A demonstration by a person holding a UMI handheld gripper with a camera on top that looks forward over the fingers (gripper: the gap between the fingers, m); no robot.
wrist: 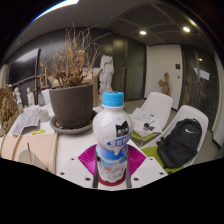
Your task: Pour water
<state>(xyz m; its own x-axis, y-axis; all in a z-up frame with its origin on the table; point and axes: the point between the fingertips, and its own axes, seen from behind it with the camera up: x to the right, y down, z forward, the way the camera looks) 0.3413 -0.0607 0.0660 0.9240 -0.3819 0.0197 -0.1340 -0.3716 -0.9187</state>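
Bottle [112,140] with a blue cap stands upright on a pink coaster [88,160] on the white worktop [60,150], centred between the tongs [112,178] for an upright grip. Whether they press it, I cannot tell. Potted plant [72,95] sits at ten o'clock.

White table [70,150], potted dry plant [72,85], white chairs [155,108], ceiling spotlights [143,32].

Bottle [112,135], blue-capped and upright, stands between the fingers [88,160], pink pads close at either side; whether they press on it cannot be told. Beyond, to the left, sits a potted plant [72,85]. To the right lies a black backpack [182,142].
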